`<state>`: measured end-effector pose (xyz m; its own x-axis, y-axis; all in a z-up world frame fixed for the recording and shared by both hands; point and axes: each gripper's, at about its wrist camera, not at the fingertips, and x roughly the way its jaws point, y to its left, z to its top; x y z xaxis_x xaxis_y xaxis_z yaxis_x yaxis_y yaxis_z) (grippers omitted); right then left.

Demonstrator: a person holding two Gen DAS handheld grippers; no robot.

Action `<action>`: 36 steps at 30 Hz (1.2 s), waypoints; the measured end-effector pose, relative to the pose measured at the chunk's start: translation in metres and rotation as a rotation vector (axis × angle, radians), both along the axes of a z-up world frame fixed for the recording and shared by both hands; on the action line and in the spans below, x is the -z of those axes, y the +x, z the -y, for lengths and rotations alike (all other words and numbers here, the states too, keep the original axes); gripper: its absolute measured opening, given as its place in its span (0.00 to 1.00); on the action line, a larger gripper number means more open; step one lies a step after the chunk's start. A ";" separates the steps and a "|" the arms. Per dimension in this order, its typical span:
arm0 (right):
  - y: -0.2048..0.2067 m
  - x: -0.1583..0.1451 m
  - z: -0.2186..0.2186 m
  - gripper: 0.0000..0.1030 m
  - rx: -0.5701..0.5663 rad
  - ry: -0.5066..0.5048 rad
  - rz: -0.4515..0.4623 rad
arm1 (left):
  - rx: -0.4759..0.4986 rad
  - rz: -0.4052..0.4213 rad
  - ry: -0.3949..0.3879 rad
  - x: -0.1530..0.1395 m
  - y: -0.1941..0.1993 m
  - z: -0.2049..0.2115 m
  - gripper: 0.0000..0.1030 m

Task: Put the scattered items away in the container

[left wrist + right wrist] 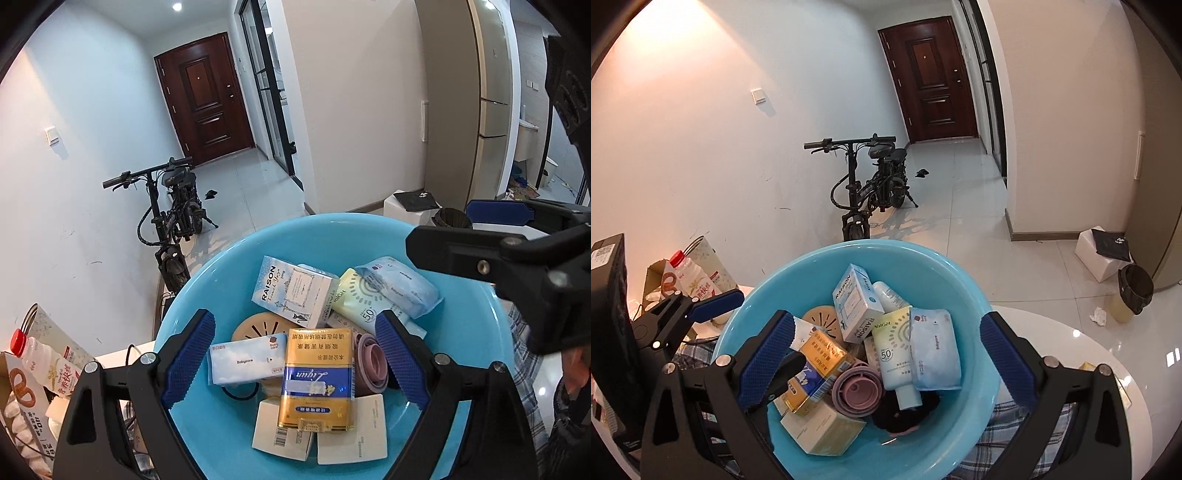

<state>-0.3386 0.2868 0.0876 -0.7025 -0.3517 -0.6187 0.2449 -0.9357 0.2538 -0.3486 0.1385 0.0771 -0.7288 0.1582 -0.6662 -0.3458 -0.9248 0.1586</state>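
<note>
Blue basin [945,269] sits on the surface, rigid, slick plastic, so take it by the rim. Inside: soft wipes pack [934,349], light gold carton [317,380], squishy sunscreen tube [895,354]. Probably nothing heavy. Left hand-held gripper [295,360] and right hand-held gripper [886,356] gape empty.

place: home hallway | signs: wooden entry door [932,79], parked e-bike [871,184], tiled floor [960,229], fridge [493,99]

Both wrist cameras look steeply down from close above into the blue basin [229,280]; the left one sits over its left rim, the right one opposite; both share the basin (packed full), the bicycle [871,184] and the brown door [207,99].
</note>
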 end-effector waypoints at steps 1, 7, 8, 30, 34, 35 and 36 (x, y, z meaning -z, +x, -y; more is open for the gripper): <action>0.001 0.000 0.000 0.97 -0.002 0.000 0.001 | 0.001 -0.003 0.003 -0.001 0.002 0.001 0.88; 0.006 0.002 0.002 0.97 -0.010 0.009 0.006 | -0.002 0.009 0.040 -0.004 0.004 -0.003 0.88; 0.007 0.001 0.001 0.97 -0.011 0.009 0.005 | 0.004 0.019 0.038 -0.002 0.004 -0.004 0.88; 0.035 -0.001 0.015 0.97 -0.064 0.004 0.002 | -0.080 0.017 -0.016 -0.002 0.052 0.040 0.88; 0.041 -0.002 0.019 0.97 -0.076 0.009 -0.005 | -0.076 0.005 -0.057 -0.002 0.073 0.048 0.88; 0.042 -0.002 0.020 0.97 -0.081 0.008 -0.008 | -0.076 0.005 -0.063 -0.001 0.077 0.050 0.88; 0.043 -0.003 0.021 0.97 -0.086 0.008 -0.010 | -0.077 0.006 -0.067 0.001 0.083 0.052 0.88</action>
<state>-0.2956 0.2656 0.0904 -0.6760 -0.4061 -0.6149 0.3270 -0.9131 0.2435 -0.2659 0.0860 0.0764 -0.7331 0.0565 -0.6778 -0.2747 -0.9362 0.2191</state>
